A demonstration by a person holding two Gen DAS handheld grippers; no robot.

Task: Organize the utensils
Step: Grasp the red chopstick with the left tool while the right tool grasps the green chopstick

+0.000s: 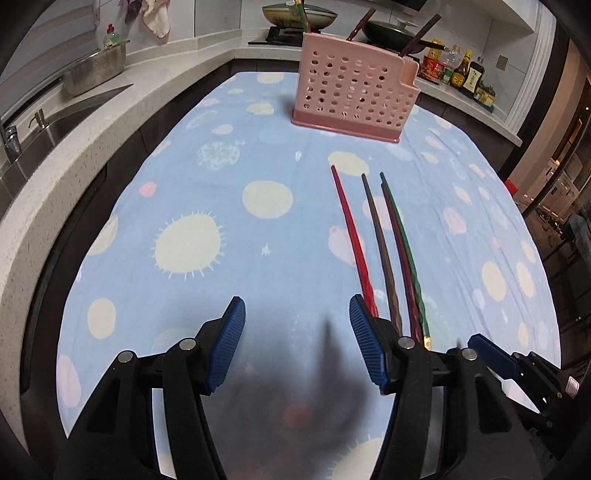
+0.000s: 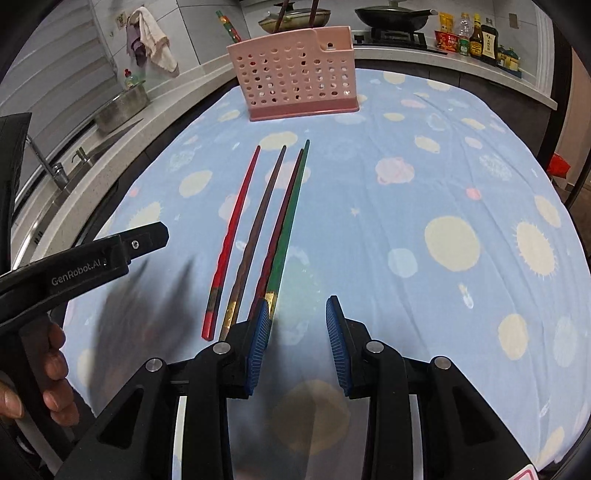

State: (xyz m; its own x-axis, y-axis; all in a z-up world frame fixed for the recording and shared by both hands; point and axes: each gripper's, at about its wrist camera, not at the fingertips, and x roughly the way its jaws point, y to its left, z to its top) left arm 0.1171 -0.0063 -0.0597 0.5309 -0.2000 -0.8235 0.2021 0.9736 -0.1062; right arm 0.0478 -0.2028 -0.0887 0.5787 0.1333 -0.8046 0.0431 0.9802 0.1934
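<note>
Several chopsticks lie side by side on the blue patterned cloth: a red one (image 1: 351, 236) (image 2: 236, 221), a brown one (image 1: 380, 243) (image 2: 258, 225), a dark red one (image 2: 282, 218) and a green one (image 1: 404, 243) (image 2: 291, 221). A pink perforated holder (image 1: 354, 92) (image 2: 295, 83) stands upright at the far end with a few chopsticks in it. My left gripper (image 1: 297, 310) hangs open just left of the chopsticks' near ends, nothing between its blue pads. My right gripper (image 2: 297, 308) is open too, just right of the green chopstick's end.
A sink (image 1: 48, 122) and a metal colander (image 1: 96, 68) sit on the counter to the left. Pans on a stove (image 2: 391, 18) and sauce bottles (image 2: 476, 37) stand behind the holder. A hand (image 2: 55, 373) grips the left tool at the lower left of the right wrist view.
</note>
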